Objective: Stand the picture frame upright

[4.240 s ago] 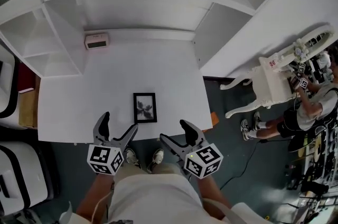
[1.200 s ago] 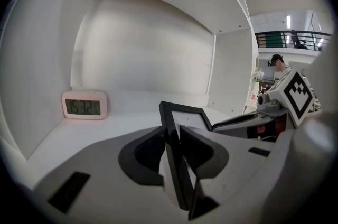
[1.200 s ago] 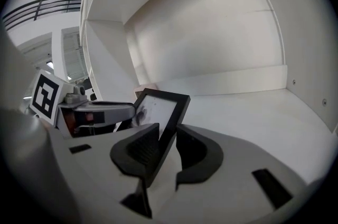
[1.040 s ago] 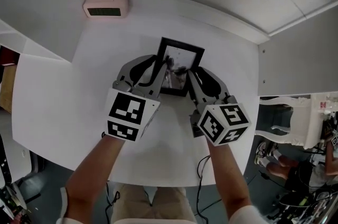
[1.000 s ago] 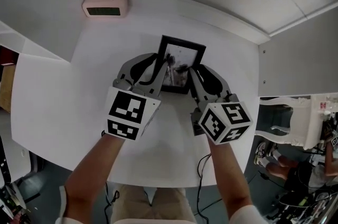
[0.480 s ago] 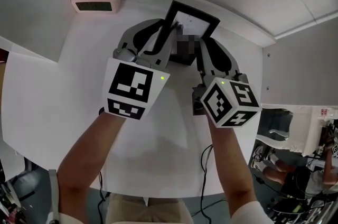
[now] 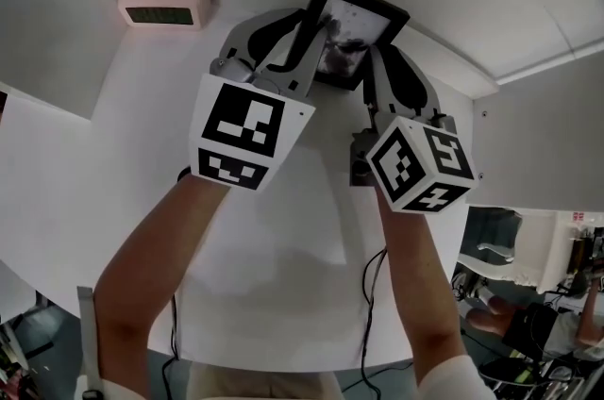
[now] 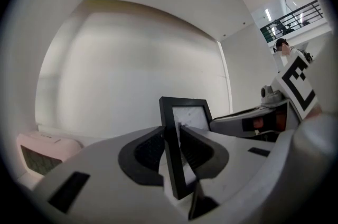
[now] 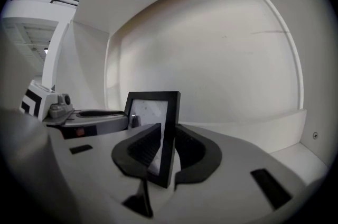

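Note:
The black picture frame (image 7: 354,30) with a grey print is held off the white table (image 7: 283,294) near the back wall, its top tipped up and away from me. My left gripper (image 7: 310,35) is shut on the frame's left edge. My right gripper (image 7: 382,58) is shut on its right edge; those jaws have just been closing with the edge between them. In the left gripper view the frame (image 8: 191,114) stands nearly upright between the left gripper's (image 8: 173,136) dark pads. In the right gripper view the frame (image 9: 150,112) also stands upright in the right gripper (image 9: 168,146).
A pale pink digital clock (image 7: 162,2) sits at the table's back left, near the left gripper, and shows low in the left gripper view (image 8: 39,151). White shelf walls close in behind and to the right. A cable (image 7: 373,294) hangs under my right wrist.
Both grippers have carried the frame toward the back wall and a little upward. The frame has tipped from lying nearly flat to standing steeper. Earlier it lay flat with both grippers open near the front edge.

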Available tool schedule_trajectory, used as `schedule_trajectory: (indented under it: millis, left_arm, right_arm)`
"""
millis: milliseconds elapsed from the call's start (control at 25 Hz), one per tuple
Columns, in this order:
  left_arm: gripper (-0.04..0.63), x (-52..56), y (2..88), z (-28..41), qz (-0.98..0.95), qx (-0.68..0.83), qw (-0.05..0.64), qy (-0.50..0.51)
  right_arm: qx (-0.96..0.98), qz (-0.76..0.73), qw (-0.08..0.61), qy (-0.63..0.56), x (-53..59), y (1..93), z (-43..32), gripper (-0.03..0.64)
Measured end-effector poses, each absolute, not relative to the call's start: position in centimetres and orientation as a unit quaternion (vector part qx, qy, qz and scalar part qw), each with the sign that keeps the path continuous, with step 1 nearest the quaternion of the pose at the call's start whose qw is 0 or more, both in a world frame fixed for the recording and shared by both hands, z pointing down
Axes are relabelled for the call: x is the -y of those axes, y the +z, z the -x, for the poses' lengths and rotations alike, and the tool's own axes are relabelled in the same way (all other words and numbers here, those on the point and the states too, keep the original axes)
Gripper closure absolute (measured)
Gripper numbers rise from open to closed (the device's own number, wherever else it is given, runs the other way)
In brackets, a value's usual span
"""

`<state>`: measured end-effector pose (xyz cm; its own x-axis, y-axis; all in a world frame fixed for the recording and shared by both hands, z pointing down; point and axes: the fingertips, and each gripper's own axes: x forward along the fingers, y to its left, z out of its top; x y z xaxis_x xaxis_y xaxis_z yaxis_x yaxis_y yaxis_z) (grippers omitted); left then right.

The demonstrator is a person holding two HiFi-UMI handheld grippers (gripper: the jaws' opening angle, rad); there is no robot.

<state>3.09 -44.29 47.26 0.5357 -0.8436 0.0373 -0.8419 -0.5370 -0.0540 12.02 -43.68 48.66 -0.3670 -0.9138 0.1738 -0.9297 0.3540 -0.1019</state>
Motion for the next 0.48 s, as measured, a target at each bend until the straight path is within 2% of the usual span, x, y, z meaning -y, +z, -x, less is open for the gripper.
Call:
schedule_trajectory:
  millis: [480]
  left_arm:
    - [0.495, 47.2, 47.9, -3.1, 0.863, -0.504, 0.007, -0.033]
  right_arm:
    - [0.821, -0.566, 0.059, 0.049, 46.0, 48.4, -12.0, 0.549]
